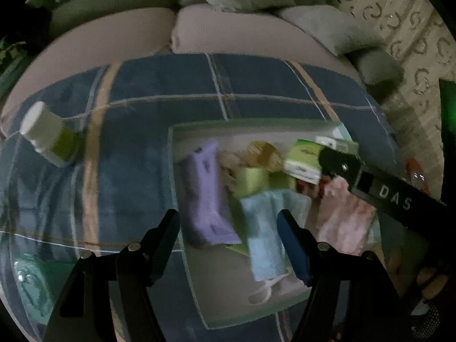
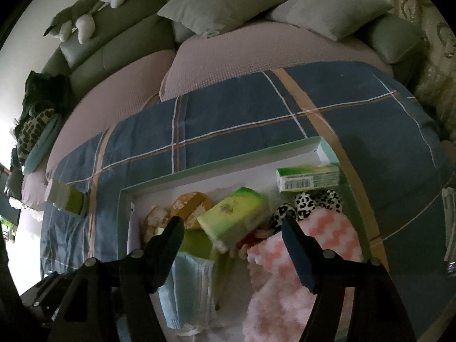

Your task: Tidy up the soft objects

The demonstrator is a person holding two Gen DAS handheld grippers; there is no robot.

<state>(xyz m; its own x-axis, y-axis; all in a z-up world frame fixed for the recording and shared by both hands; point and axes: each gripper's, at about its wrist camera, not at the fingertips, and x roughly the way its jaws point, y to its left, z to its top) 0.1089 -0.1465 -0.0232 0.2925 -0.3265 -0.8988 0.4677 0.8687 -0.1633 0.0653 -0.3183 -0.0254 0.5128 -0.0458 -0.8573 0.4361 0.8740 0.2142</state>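
Observation:
A shallow white tray with a green rim (image 1: 182,188) (image 2: 182,172) lies on a blue plaid cloth. It holds a purple towel (image 1: 206,196), a light blue cloth (image 1: 263,233) (image 2: 188,285), a pink and white fluffy cloth (image 1: 344,219) (image 2: 285,285), a leopard-print soft item (image 2: 310,203), green tissue packs (image 1: 303,161) (image 2: 235,218) and a brown round item (image 2: 189,203). My left gripper (image 1: 228,228) is open above the purple towel and blue cloth, holding nothing. My right gripper (image 2: 232,232) is open above the tray's middle, near a green tissue pack. It also shows in the left wrist view (image 1: 342,168).
A white and green cylinder (image 1: 48,134) (image 2: 68,198) lies on the plaid cloth (image 1: 142,171) (image 2: 228,114) left of the tray. A sofa with grey-green cushions (image 2: 219,2) rises behind. A plush toy (image 2: 82,8) rests on the sofa back. A green packet (image 1: 31,279) lies at lower left.

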